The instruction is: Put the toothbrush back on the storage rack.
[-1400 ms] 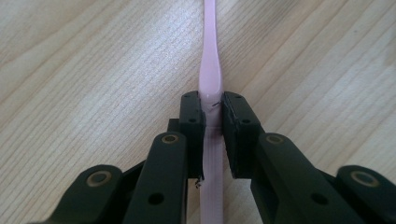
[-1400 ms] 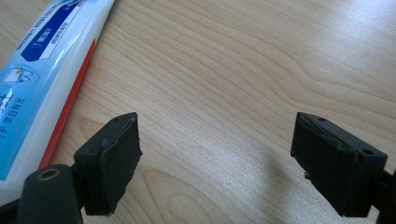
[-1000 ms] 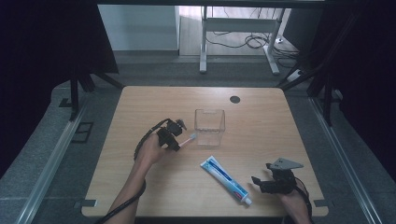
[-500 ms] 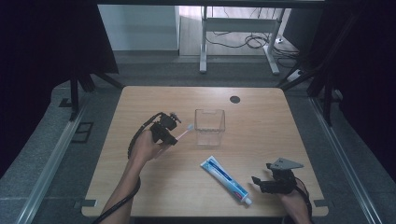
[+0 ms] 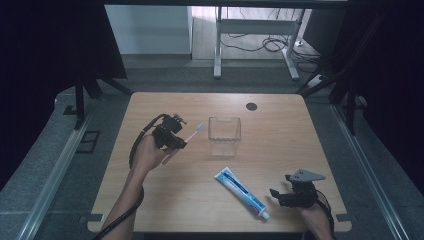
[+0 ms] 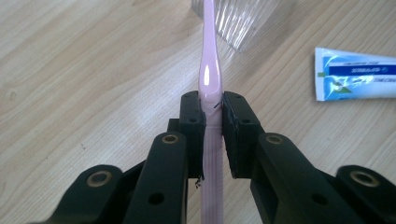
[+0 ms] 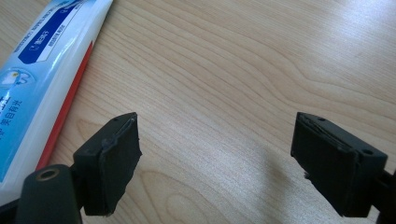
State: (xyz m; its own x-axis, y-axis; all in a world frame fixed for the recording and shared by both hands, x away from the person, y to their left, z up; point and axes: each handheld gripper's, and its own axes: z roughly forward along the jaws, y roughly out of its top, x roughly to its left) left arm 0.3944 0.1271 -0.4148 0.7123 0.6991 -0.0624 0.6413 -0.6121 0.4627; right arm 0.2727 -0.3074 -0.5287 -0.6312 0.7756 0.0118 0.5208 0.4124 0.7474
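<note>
1. Pink plastic catches the eye from the high view: the toothbrush point(image 5: 186, 139) is clamped in the left tongs point(image 5: 172, 136), lifted off the wooden tabletop point(image 5: 280, 130), with its bristle end pointing toward the clear cup point(image 5: 224, 135), just short of the rim. The toothpaste tube point(image 5: 241, 193) lies flat nearer the person, well apart from the cup. The right tongs point(image 5: 286, 196) rest low by the tube's cap end, near it but not on it.

2. From the left gripper view, the left tongs point(image 6: 212, 123) stand narrow, their pads pressed on the toothbrush point(image 6: 208, 79) at the handle's middle. The shaft runs straight ahead toward the ribbed wall of the cup point(image 6: 243, 21); the tube point(image 6: 356, 74) lies off to the side.

3. From the right gripper view, the right tongs point(image 7: 215, 140) stand wide with nothing but bare wood between them; the toothpaste tube point(image 7: 44, 60) lies just beside one jaw.

4. My reading: the carrying step is in hand, brush to cup. Next the brush needs to be brought over the cup's mouth, tipped to stand more upright, lowered inside, then let go. The thin cup may slide or tip if the brush strikes its rim.
</note>
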